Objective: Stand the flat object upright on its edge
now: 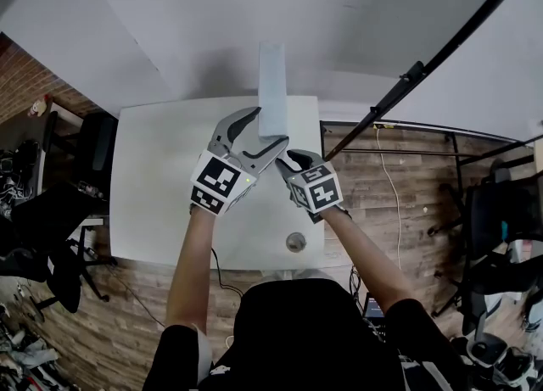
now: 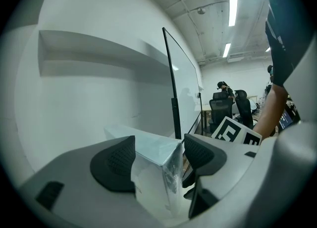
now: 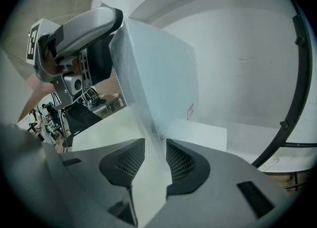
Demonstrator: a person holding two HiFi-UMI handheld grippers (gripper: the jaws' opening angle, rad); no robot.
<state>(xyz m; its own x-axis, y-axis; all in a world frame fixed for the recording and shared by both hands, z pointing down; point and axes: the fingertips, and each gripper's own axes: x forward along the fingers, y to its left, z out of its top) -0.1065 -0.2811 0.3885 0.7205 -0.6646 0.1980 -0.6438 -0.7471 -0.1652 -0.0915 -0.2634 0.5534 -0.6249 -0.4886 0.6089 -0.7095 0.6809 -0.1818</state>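
Pinched between the pads of the right gripper (image 3: 155,145) is the near end of the box (image 1: 272,84), the jaws drawn in on its thin body and film wrap. Just beside it, the left gripper (image 2: 158,145) is seen with its jaws spread wider round the same end. One pad lies against a broad face and the other sits just beside the box's corner. Whether that second pad presses cannot be settled.

The box is held over the white table (image 1: 170,177) near its far edge, with its broad faces upright and a narrow edge turned up. Whether the lower edge rests on the table cannot be told, as it is hidden by the grippers.

The box is judged to be light and stiff, a flat carton under clear film. The film is likely to be slippery, so the pads are best laid on the two broad faces, low and near the end. The narrow edge gives little footing, so a topple is to be expected if it is released off plumb. Beyond the table a plain pale wall is seen.
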